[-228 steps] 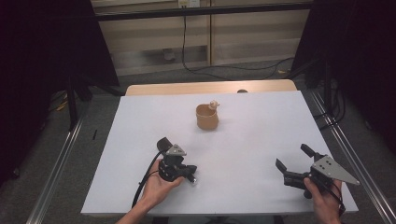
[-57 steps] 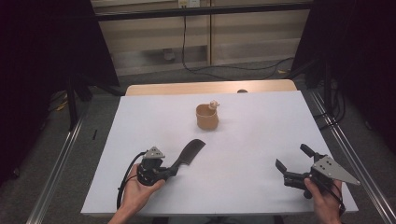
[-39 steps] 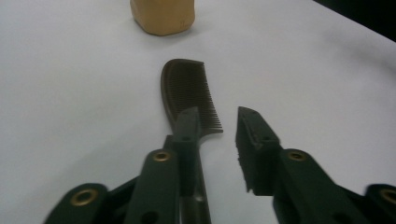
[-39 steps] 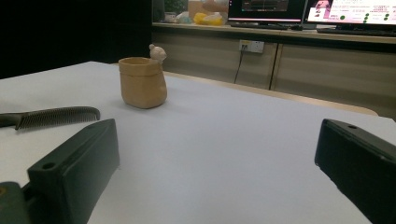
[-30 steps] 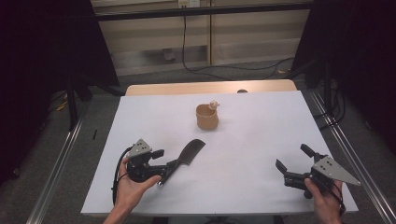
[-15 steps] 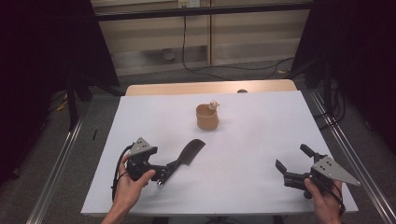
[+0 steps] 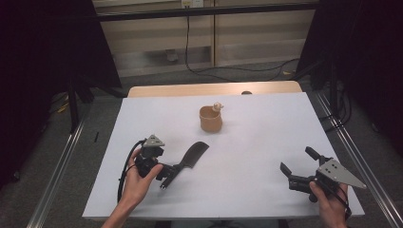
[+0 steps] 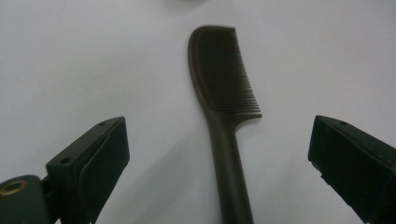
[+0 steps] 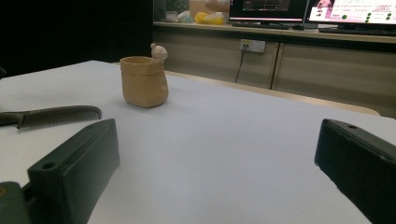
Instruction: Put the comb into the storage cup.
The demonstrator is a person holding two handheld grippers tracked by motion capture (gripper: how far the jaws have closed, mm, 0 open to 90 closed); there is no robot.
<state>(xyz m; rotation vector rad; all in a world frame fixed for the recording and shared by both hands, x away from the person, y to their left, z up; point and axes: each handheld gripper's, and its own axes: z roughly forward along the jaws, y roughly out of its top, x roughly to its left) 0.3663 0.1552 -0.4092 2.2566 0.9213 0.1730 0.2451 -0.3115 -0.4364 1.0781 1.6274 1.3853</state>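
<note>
Left hand-held gripper [image 8: 219, 186] straddles the comb [image 8: 223, 100] handle, jaws wide apart.

My left tongs [image 7: 167, 175] are a compact black unit with a grey three-cornered plate on top and a black cable looping off behind them. My right tongs [image 7: 298, 167] carry a larger grey plate with small dark holes. Each jaw is a blocky, dark green-black slab with a screw hole near its tip. My forearms are bare.
</note>
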